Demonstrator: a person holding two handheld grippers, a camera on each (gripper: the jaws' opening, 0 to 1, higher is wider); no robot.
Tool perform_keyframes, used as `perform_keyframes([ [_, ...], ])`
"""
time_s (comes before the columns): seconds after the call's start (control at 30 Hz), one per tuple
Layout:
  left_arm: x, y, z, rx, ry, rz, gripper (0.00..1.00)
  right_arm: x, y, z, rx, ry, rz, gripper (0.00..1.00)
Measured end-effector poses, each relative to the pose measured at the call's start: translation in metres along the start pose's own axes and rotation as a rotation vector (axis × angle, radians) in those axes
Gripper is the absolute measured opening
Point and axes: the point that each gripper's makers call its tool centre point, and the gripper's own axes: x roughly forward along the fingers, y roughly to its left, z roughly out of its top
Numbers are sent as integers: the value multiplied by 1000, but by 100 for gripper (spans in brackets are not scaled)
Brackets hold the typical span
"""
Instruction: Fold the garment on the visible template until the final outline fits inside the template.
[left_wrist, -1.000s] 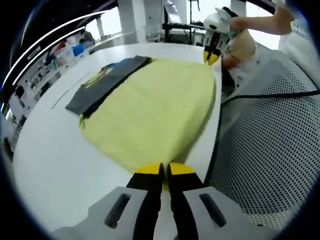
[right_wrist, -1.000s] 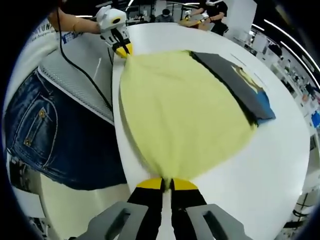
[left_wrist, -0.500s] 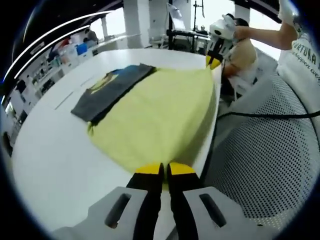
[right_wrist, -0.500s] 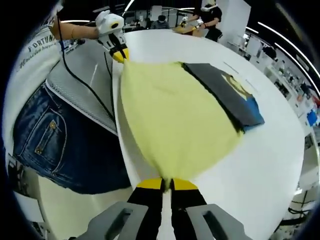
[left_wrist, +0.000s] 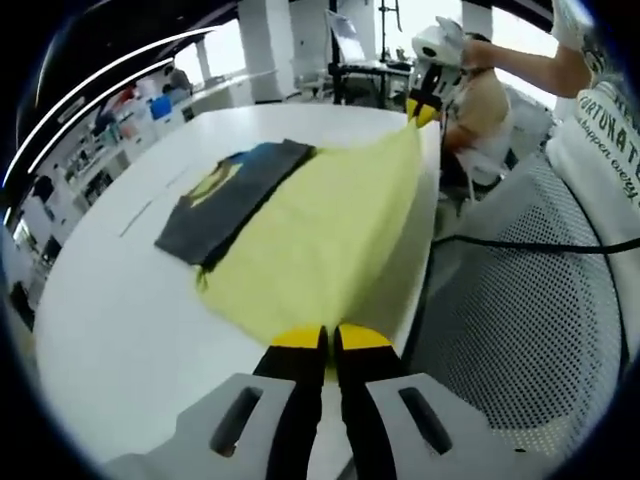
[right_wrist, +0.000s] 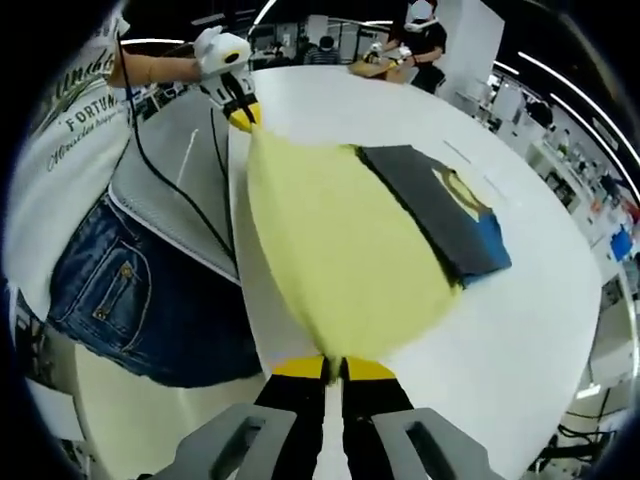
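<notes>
My grey hand-held gripper (right_wrist: 334, 372) carries yellow-tipped black jaws; I wear a white lettered T-shirt (right_wrist: 70, 140) and blue denim shorts (right_wrist: 140, 300).

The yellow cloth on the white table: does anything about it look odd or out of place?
The yellow garment is not lying flat: both grippers, left and right, are shut on its near corners at the table edge, stretching it. Its far side overlaps a dark folded garment, partly covering it. No damage shows.
</notes>
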Motion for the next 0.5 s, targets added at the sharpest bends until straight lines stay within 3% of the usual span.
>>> perform_keyframes([
  [0.5, -26, -3, 12, -9, 13, -25, 1, -21, 4, 11, -47, 11, 14, 0],
])
